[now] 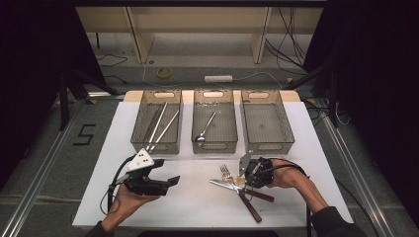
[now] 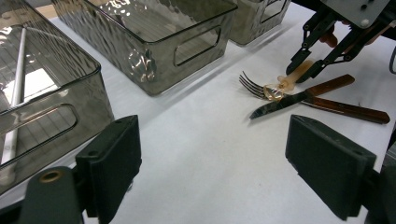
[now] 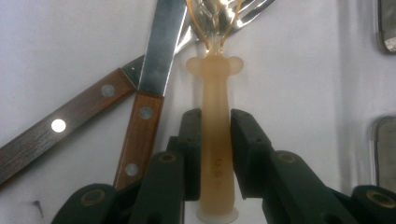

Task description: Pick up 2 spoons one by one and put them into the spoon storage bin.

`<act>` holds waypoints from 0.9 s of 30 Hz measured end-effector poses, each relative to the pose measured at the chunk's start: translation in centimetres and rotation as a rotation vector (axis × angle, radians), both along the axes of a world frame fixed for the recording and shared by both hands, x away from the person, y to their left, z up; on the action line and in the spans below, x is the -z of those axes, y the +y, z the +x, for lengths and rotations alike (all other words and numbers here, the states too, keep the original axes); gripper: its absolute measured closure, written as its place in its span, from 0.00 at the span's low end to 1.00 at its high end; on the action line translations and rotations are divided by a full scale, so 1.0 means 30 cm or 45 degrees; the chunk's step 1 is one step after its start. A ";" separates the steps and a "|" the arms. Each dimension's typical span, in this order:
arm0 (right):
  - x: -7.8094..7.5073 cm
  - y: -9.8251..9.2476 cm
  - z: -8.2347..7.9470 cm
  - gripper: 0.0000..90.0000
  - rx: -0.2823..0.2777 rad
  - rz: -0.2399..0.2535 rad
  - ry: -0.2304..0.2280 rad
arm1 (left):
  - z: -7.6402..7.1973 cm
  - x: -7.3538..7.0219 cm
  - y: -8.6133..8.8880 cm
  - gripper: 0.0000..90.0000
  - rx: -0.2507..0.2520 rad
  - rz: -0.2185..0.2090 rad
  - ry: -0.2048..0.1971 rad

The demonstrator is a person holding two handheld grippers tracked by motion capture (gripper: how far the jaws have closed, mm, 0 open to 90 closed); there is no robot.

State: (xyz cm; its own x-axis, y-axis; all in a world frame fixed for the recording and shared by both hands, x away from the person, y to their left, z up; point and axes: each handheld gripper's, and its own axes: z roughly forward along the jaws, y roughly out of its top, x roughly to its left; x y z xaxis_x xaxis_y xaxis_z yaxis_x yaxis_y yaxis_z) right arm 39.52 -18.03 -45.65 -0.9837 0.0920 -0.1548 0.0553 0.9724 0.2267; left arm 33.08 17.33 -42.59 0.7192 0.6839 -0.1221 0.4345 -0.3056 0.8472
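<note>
Gripping the pale amber translucent plastic handle of a small spoon (image 3: 215,154), the right gripper (image 3: 215,140) has both black pads pressed against the handle's sides; the spoon's clear bowl end lies over the tines of a metal fork (image 2: 254,85) near the front of the white table (image 1: 197,197). Just beside it lie a steel knife with a riveted brown wooden handle (image 3: 149,84) and a second wooden handle (image 3: 60,123), the two crossing each other. The left gripper (image 1: 165,181) sits to the left, well apart from the cutlery, its jaws spread wide with nothing between them, resting in the person's left hand (image 1: 129,200). Three smoky translucent plastic bins stand in a row at the table's far side: the left bin (image 1: 141,126) holds long metal utensils, the middle bin (image 1: 230,126) holds a metal spoon (image 1: 205,129), and the right bin (image 1: 286,123) stands closest to the right gripper.
</note>
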 end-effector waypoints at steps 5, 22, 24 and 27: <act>-0.003 -0.005 -0.002 0.85 -0.017 0.009 -0.011 | 0.001 0.000 0.001 0.20 -0.001 0.003 -0.001; -0.093 -0.044 -0.013 0.85 0.186 0.250 -0.101 | 0.001 -0.006 0.014 0.20 -0.018 -0.063 -0.018; -0.101 -0.045 -0.017 0.85 0.219 0.297 -0.109 | 0.002 -0.007 0.019 0.20 -0.020 -0.075 -0.025; -0.105 -0.044 -0.022 0.85 0.261 0.350 -0.124 | 0.004 -0.009 0.029 0.20 -0.030 -0.102 -0.024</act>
